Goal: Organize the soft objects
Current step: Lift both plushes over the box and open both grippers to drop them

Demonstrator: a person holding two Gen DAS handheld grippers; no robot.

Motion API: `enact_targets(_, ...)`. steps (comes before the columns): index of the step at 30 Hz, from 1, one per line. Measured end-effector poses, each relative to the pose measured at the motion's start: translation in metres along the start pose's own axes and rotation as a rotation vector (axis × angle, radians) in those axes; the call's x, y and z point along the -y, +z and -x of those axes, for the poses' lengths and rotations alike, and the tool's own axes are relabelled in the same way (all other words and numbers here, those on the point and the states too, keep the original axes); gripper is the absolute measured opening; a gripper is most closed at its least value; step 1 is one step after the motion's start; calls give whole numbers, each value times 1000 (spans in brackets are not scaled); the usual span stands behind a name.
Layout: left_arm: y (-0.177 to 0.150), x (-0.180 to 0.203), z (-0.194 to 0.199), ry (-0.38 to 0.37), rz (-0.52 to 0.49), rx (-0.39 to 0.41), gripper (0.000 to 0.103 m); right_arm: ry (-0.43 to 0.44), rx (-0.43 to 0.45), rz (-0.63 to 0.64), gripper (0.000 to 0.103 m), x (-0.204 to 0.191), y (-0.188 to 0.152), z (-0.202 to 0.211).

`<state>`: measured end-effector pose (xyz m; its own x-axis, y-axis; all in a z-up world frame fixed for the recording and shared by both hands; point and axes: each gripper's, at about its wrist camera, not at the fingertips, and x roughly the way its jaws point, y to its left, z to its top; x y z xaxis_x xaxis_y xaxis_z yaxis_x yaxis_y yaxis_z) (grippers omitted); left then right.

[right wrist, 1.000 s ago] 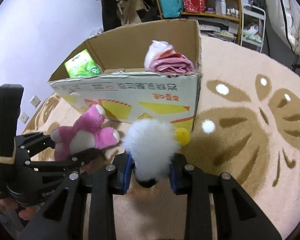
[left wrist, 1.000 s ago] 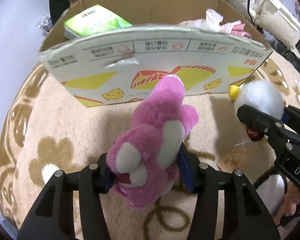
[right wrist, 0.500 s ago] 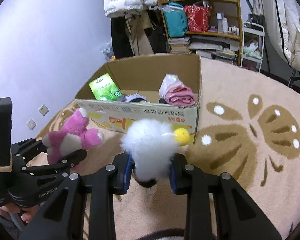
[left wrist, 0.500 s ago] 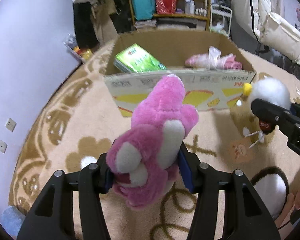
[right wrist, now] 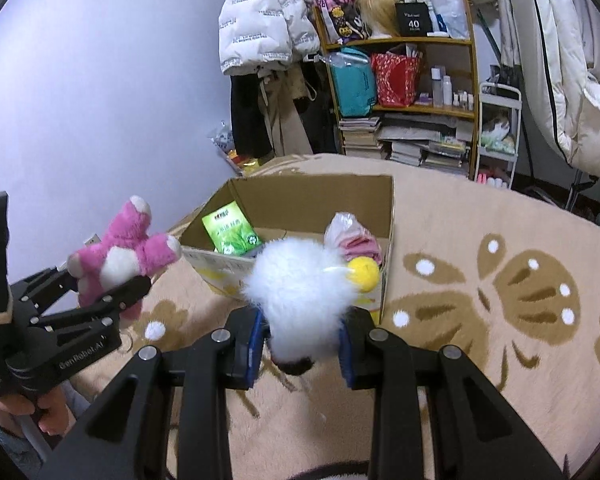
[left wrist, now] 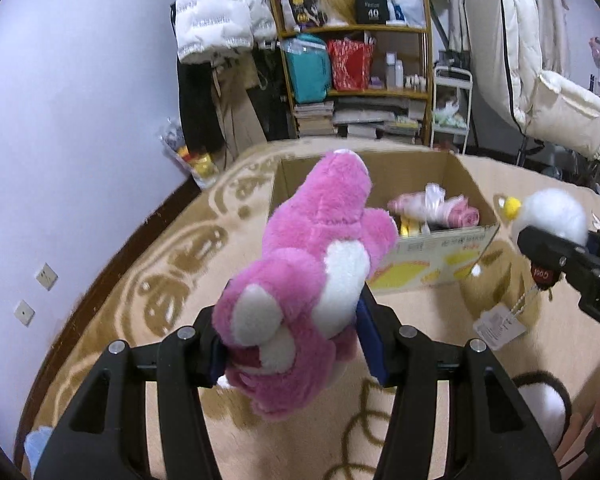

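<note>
My left gripper (left wrist: 296, 348) is shut on a pink plush bear (left wrist: 312, 280) with white patches, held in the air short of an open cardboard box (left wrist: 432, 248). The right wrist view also shows that pink plush bear (right wrist: 120, 256) at the left. My right gripper (right wrist: 300, 340) is shut on a fluffy white plush with a yellow beak (right wrist: 300, 284), raised in front of the cardboard box (right wrist: 388, 216). In the left wrist view the white plush (left wrist: 552, 212) sits at the right, a paper tag (left wrist: 498, 326) dangling below it.
Inside the box lie a green packet (right wrist: 232, 232) and a bagged pink cloth (right wrist: 352, 236). A beige patterned rug (right wrist: 500, 280) covers the floor. Behind stand a cluttered shelf (right wrist: 412, 80), hanging coats and a lilac wall (left wrist: 80, 120).
Both grippers rose with their toys and tilted up. The box now looks lower and farther, and its inside and the back of the room have come into view.
</note>
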<state>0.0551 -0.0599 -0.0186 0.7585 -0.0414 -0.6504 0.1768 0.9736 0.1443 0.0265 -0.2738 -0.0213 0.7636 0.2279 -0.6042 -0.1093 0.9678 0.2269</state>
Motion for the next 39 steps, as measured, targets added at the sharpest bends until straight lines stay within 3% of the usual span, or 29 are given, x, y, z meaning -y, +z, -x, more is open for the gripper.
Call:
enact_targets(11,35,-4,-15,-8,-25,67,53,14,41,24,32,2,36,-7)
enact_targets(14,51,-5,-31,-59,0,23,53,53,24,6,32,5,52,-14)
enact_targets(26,97,2,-74,-56,-33,13,54,62,45,70,32,6,103,-49)
enact_targets(32,101,4,-101,-53,-29,-30,56,47,24,97,33,8,116,-73)
enact_targets(39,92,7,-122,-62,-38,-94,59,43,-40,66,34,18,105,-97)
